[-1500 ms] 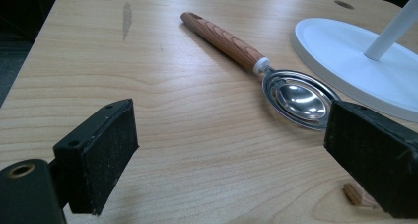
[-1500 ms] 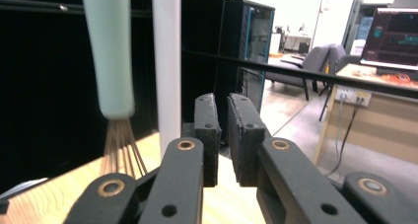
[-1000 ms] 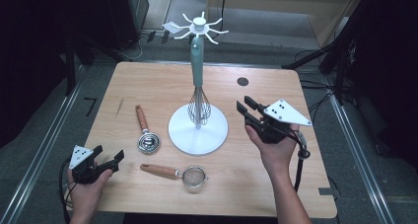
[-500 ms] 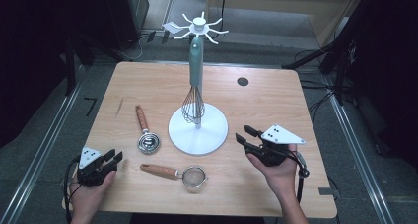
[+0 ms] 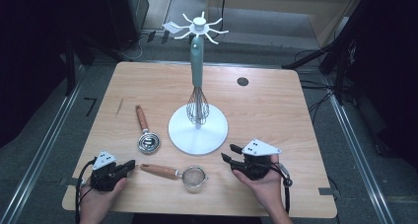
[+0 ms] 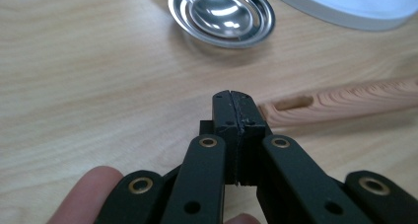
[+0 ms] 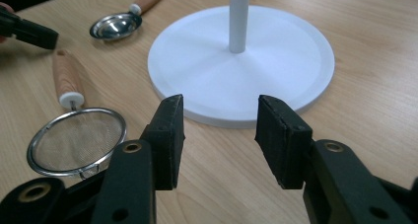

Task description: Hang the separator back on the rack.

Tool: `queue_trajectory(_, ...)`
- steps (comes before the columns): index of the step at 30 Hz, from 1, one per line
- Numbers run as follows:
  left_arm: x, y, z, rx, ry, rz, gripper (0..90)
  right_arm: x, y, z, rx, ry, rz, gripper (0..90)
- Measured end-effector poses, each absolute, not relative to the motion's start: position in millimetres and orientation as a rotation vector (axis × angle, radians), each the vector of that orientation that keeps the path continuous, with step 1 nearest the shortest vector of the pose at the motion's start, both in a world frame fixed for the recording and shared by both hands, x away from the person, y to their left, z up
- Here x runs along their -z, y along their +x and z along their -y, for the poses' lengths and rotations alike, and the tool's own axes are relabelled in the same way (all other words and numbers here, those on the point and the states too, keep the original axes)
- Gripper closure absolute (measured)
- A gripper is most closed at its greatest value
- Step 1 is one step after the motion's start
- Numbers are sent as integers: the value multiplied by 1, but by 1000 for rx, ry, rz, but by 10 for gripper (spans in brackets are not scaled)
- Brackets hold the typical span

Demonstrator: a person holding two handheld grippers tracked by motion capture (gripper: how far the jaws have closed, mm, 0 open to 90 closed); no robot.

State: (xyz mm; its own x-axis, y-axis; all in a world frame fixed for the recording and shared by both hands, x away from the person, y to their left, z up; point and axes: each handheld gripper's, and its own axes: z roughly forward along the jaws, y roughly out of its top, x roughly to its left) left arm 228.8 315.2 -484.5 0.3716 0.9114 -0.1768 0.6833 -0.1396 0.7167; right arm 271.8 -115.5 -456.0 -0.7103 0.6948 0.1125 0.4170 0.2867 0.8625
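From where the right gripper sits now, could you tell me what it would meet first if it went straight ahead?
Most likely the rim of the white stand base: the right gripper, jaws open and empty, points straight at it across bare table.

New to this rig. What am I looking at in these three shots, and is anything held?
No robot: a person holds a two-jaw tool in each hand. The high view looks down on the wooden table; each other view rides on one tool, looking along its black jaws. On the table stand a white utensil stand with a whisk hanging on it, a metal measuring spoon and a small mesh strainer, both wooden-handled. The left tool has just been closing and is shut on nothing, beside the strainer's handle. The right tool is open, empty, facing the stand's base.
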Motion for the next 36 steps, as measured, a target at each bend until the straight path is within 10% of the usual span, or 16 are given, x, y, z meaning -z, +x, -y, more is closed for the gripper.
queue_trajectory(36,486,235,-295,-344,1921,-1368,900,474,256,69,-1324,977,-2516,542)
